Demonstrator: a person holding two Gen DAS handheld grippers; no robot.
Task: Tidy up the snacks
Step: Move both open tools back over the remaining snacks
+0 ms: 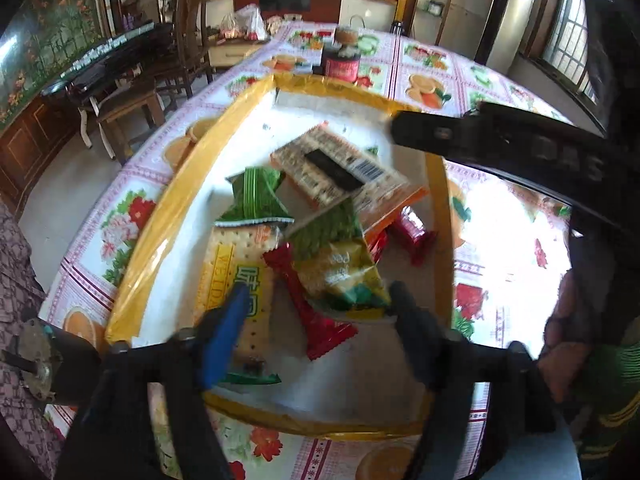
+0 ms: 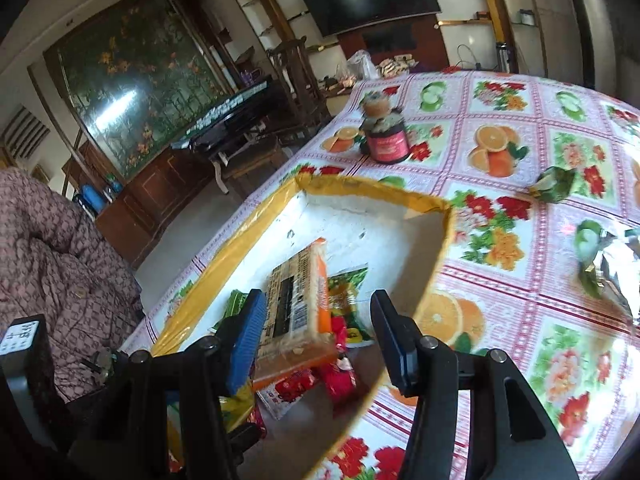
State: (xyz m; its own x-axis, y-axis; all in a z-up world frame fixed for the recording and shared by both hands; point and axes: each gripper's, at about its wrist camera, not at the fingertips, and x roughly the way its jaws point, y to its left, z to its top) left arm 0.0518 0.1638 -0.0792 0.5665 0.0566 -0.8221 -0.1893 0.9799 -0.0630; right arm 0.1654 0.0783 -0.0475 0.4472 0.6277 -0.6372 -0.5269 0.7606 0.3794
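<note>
A white foam box with a yellow taped rim (image 1: 188,168) holds several snack packets. My left gripper (image 1: 320,296) is open low over the near end of the box. A yellow-green packet (image 1: 340,272) and a red one (image 1: 316,320) lie loose between its fingers, beside a long cracker pack (image 1: 236,256). My right gripper (image 2: 318,304) is open over the box. An orange-edged cracker pack (image 2: 296,312) lies between its fingers, against the blue pad (image 2: 248,340) and apart from the black finger (image 2: 392,344). One right finger (image 1: 440,134) shows in the left wrist view.
A dark jar with a red label (image 2: 386,142) stands on the fruit-print tablecloth (image 2: 520,208) beyond the box. Loose green packets (image 2: 554,186) and a silvery one (image 2: 608,260) lie on the cloth to the right. A person's patterned sleeve (image 2: 60,248) is at the left.
</note>
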